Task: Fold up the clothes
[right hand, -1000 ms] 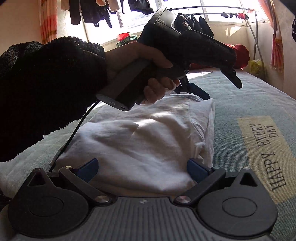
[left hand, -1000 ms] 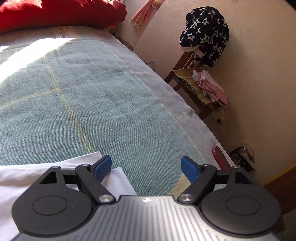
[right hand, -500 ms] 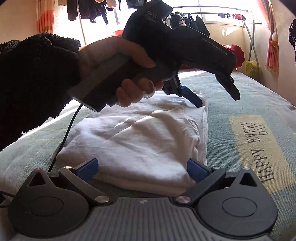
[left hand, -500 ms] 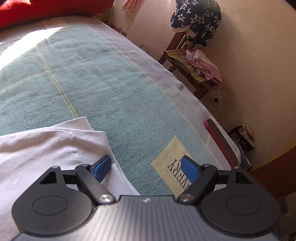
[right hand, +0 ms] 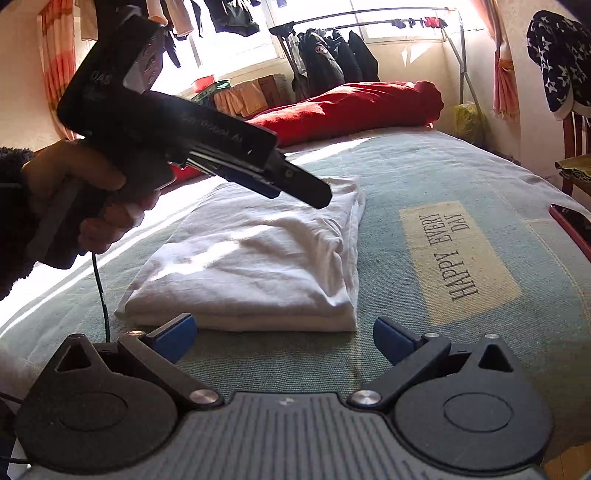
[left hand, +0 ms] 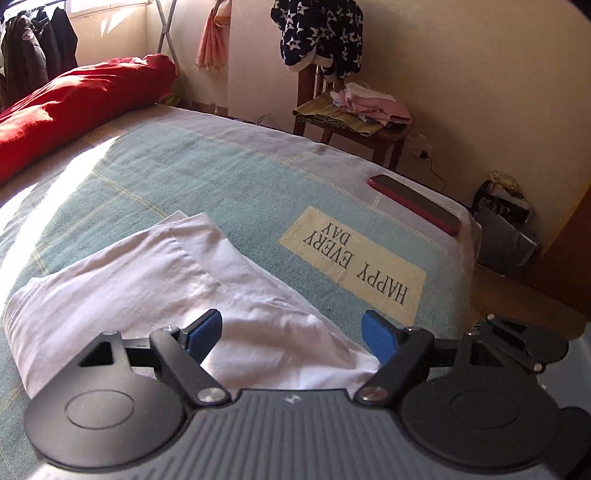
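While the folded white shirt lies on the bed, both the left gripper and right gripper hover with jaws released, grasping nothing.

Bare bedspread around shirt; phone at edge.

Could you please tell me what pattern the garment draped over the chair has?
Dark navy with white stars; clearest in the left wrist view.

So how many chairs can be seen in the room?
1: a wooden chair by the wall beyond the bed, with a star-patterned garment over its back. Others may be hidden.
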`<state>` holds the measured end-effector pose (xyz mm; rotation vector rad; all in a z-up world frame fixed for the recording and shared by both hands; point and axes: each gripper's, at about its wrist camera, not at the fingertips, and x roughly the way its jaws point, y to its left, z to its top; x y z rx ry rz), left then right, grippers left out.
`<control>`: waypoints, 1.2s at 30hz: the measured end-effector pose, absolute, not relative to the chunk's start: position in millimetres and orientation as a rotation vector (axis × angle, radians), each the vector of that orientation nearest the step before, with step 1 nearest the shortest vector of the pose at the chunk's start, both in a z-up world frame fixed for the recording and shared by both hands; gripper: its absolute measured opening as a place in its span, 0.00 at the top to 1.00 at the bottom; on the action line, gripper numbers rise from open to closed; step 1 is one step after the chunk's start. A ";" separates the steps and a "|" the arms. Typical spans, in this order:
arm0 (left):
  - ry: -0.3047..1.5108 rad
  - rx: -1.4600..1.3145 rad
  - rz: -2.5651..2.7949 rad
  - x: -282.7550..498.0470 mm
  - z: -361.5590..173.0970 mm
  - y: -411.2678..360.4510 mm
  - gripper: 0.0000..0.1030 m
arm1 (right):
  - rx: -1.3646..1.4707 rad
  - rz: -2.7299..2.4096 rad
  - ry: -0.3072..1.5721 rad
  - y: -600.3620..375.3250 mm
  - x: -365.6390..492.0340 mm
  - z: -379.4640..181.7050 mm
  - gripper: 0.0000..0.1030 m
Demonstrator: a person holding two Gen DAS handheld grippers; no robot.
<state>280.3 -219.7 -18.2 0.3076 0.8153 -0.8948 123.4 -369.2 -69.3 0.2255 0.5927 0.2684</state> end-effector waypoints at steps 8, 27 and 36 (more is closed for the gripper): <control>0.678 0.511 -0.939 224.5 -23.6 -218.4 0.51 | 0.186 0.226 0.577 -374.3 107.0 -50.9 0.00; 0.452 1.196 -0.928 169.0 -59.2 -253.9 0.62 | 0.153 0.219 0.588 -389.2 87.7 -47.7 0.00; 0.357 1.325 -0.854 158.7 -69.5 -251.2 0.58 | 0.183 0.194 0.599 -397.7 89.3 -52.5 0.00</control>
